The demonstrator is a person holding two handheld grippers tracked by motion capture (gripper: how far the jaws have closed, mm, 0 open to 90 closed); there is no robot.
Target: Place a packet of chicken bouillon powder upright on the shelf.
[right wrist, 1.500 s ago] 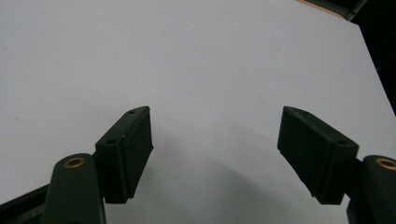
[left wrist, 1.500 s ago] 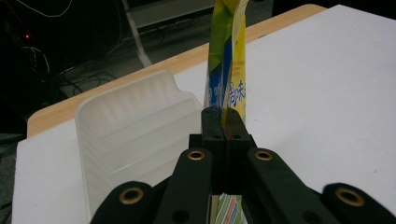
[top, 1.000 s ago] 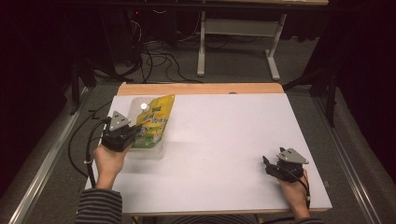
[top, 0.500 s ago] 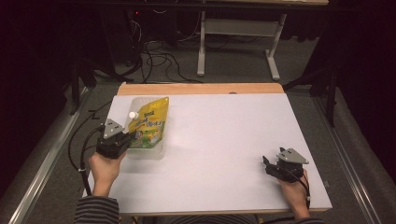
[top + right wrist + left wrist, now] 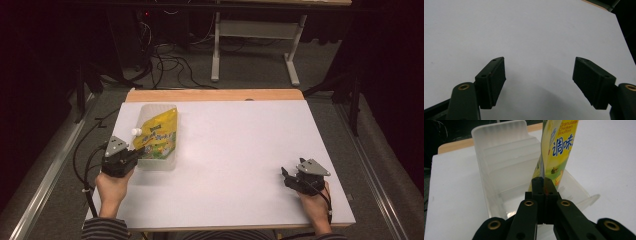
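Pouch (image 5: 156, 138) gripped over the clear tub (image 5: 172, 162) near the worktop's (image 5: 240, 150) left edge.

The pouch's bottom edge is pinched between the closed fingers of the left gripper (image 5: 543, 185), which has been drawn back toward the near edge since a second ago, tilting the pouch up; it is judged to be coming out of the tub. The right gripper (image 5: 539, 80) is rested near the near right corner, fingers spread wide and empty.

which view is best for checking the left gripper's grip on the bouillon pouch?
Left gripper view: jaws of the left gripper closed on the edge of the yellow pouch over the clear bin. High view shows the pouch whole, grip point hidden. Right gripper view sees bare table.
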